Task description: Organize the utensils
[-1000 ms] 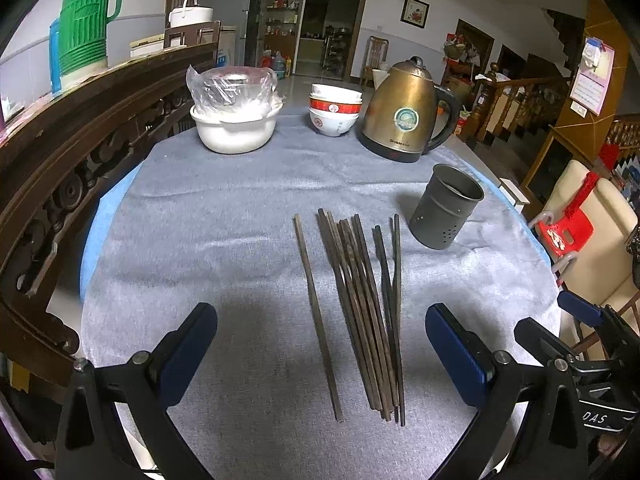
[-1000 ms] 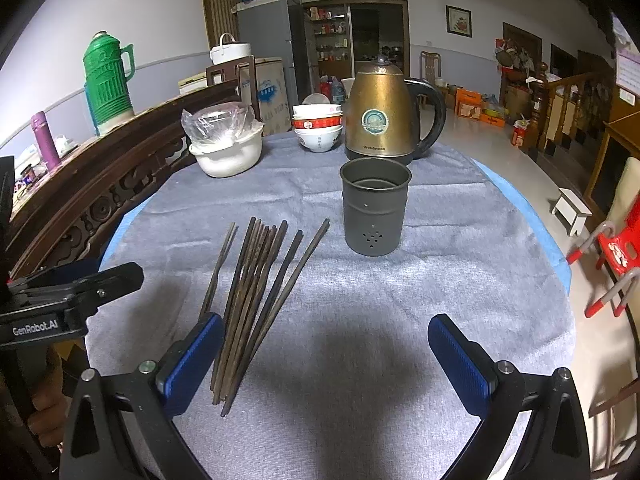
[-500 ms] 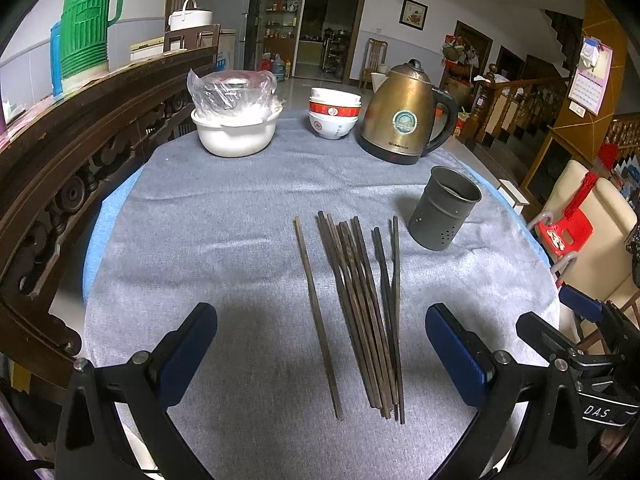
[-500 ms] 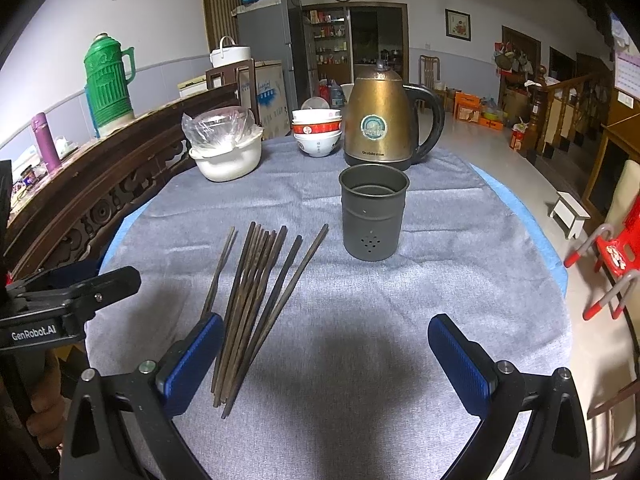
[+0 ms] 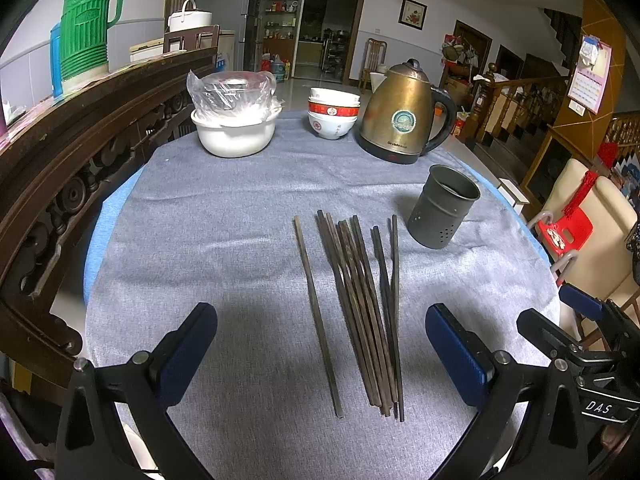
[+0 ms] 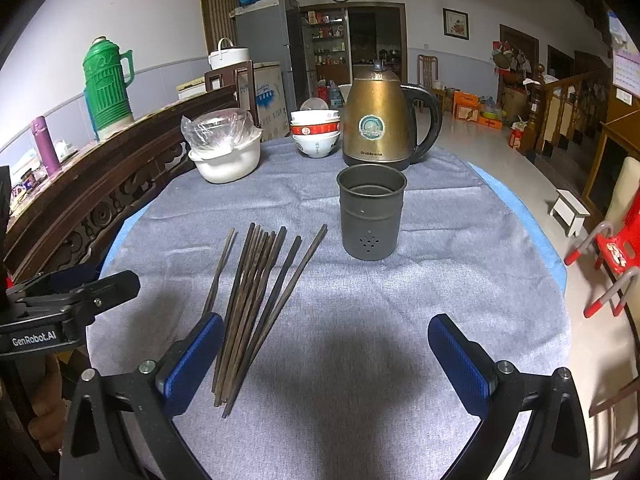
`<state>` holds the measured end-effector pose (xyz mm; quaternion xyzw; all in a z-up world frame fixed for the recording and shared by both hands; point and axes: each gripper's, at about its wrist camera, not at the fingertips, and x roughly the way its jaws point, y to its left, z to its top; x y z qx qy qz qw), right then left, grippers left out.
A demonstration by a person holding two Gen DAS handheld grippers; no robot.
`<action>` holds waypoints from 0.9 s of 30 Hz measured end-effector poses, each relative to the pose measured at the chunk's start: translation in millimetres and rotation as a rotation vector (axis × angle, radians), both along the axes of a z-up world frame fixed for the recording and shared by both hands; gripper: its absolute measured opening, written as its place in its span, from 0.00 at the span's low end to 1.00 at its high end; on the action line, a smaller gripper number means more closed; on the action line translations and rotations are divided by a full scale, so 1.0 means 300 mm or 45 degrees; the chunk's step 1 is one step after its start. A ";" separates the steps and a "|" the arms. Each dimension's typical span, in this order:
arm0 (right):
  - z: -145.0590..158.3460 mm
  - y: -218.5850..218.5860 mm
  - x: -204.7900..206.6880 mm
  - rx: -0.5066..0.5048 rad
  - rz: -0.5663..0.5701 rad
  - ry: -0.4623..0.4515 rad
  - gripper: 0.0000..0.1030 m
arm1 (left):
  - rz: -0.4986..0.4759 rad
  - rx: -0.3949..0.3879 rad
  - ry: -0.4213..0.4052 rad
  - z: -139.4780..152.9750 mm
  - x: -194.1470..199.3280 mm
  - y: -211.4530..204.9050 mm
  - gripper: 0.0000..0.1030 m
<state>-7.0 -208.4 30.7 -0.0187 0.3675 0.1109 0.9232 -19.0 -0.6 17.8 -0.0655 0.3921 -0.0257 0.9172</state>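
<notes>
The desk under its grey cloth carries everything I'm working with; at its far edge sit the brass kettle, a covered white pot and a stack of bowls, none of which I need. Nearer, toward my right, the grey perforated holder stands upright and looks empty. The chopsticks lie flat on the cloth just left of the holder, roughly 9 of them, with 1 stray stick apart on the left of the bundle. Their long axes run away from me, near ends almost level. My left hand-held gripper hovers with its jaws spread wide and nothing between them, the near ends of the sticks lying directly ahead in the gap. My right hand-held gripper is likewise spread and empty, with the bundle off by its left pad. I judge the left is better placed to pick first.
</notes>
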 end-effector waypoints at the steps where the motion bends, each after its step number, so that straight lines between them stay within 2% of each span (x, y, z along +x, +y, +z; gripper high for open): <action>1: 0.000 -0.001 0.000 0.001 -0.001 0.002 1.00 | 0.001 0.000 -0.001 0.000 0.000 0.000 1.00; 9: -0.013 -0.017 0.012 0.035 -0.002 0.036 1.00 | 0.020 -0.010 0.020 -0.020 0.002 0.024 1.00; 12: -0.042 -0.034 0.039 0.100 0.016 0.117 1.00 | 0.063 -0.027 0.072 -0.059 0.014 0.063 1.00; 18: -0.149 -0.058 0.144 0.272 0.029 0.356 0.98 | 0.145 -0.098 0.178 -0.141 0.032 0.139 1.00; 19: -0.169 -0.061 0.175 0.318 0.024 0.400 0.93 | 0.153 -0.105 0.188 -0.151 0.035 0.146 1.00; 21: -0.199 -0.060 0.233 0.390 0.001 0.481 0.69 | 0.159 -0.113 0.205 -0.168 0.043 0.155 1.00; 23: -0.230 -0.045 0.294 0.437 -0.023 0.537 0.57 | 0.157 -0.120 0.221 -0.182 0.051 0.160 1.00; 24: -0.240 -0.036 0.321 0.448 -0.038 0.562 0.53 | 0.155 -0.122 0.229 -0.188 0.056 0.162 1.00; 26: -0.262 -0.004 0.377 0.495 -0.042 0.607 0.52 | 0.153 -0.123 0.238 -0.197 0.060 0.164 1.00; 27: -0.270 0.009 0.398 0.496 -0.051 0.623 0.46 | 0.154 -0.125 0.242 -0.202 0.063 0.169 1.00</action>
